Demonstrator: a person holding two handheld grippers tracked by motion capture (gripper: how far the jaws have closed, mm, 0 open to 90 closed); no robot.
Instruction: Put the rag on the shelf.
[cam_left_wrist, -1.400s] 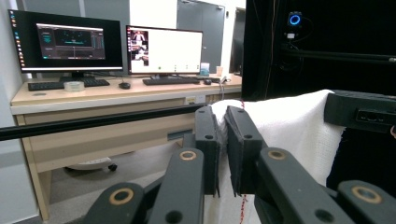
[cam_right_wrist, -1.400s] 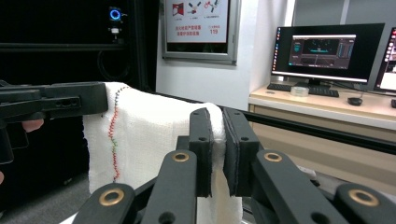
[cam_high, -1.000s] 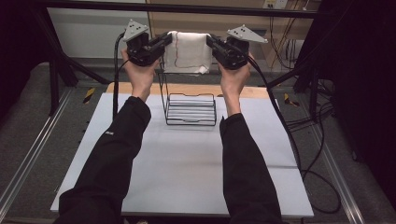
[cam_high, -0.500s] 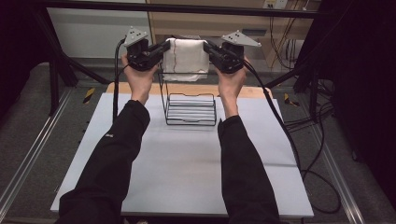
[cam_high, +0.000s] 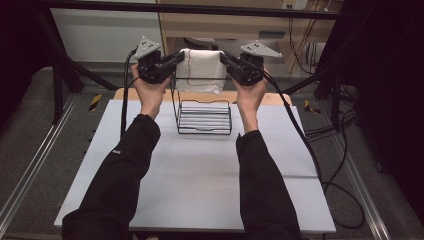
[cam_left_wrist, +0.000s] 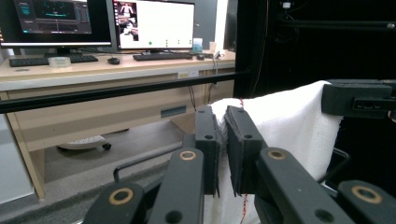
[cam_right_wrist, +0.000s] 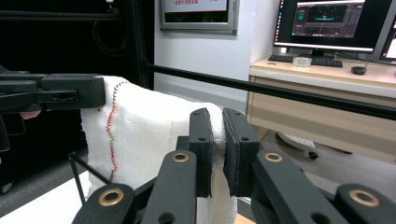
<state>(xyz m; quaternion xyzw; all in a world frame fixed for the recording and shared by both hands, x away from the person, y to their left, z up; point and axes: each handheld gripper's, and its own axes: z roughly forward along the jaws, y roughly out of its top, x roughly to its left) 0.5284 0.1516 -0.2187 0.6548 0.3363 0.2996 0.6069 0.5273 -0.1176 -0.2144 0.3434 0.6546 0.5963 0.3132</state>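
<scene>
white woven cloth with red stitched line (cam_high: 201, 70) hangs folded over top rail of black wire rack (cam_high: 205, 116), 12 o'clock on white table (cam_high: 200, 185). left gripper (cam_high: 176, 59) and right gripper (cam_high: 226, 59) each clamped on upper corner. bare tabletop 6 o'clock of rack.

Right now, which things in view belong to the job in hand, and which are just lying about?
In the job:
- white cloth, pinched at its top corners
- left gripper
- right gripper
- black wire rack the cloth hangs over

Lying about:
- monitors, keyboard on the desk
- black cables on the floor
</scene>
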